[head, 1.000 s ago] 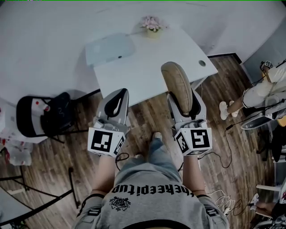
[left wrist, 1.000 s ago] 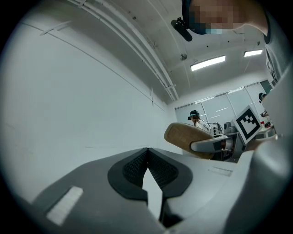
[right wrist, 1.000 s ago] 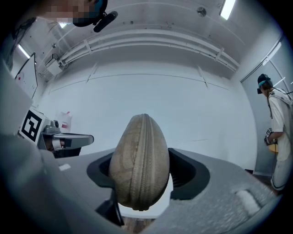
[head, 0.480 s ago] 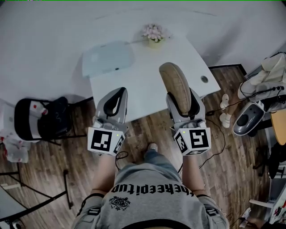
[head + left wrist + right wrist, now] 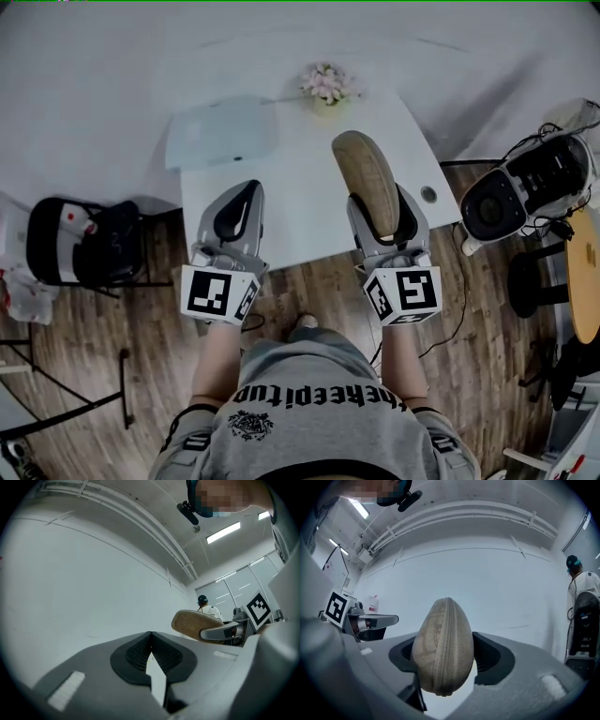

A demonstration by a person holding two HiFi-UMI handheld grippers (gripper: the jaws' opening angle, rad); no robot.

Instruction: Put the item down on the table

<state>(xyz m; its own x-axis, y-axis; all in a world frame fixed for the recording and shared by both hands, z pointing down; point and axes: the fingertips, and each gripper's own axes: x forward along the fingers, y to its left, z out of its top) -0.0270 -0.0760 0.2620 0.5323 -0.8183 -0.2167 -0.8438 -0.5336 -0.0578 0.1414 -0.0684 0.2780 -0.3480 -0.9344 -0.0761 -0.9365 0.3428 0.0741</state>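
A tan zipped oval case (image 5: 367, 180) stands up between the jaws of my right gripper (image 5: 382, 216), which is shut on it over the near right part of the white table (image 5: 300, 202). In the right gripper view the case (image 5: 443, 651) fills the gap between the dark pads, zipper facing the camera. My left gripper (image 5: 235, 208) hovers over the table's near left edge, shut with nothing in it; its pads (image 5: 140, 651) meet in the left gripper view, where the case (image 5: 192, 622) shows off to the right.
A pale closed laptop (image 5: 221, 131) lies at the table's far left and a small pot of pink flowers (image 5: 326, 84) at its far edge. A cable hole (image 5: 428, 194) marks the right corner. A chair with a black bag (image 5: 89, 244) stands left, a round black machine (image 5: 506, 195) right.
The table has slid nearer and lies further under both grippers. The case stays gripped in the right gripper. A person at the right has left the head view.
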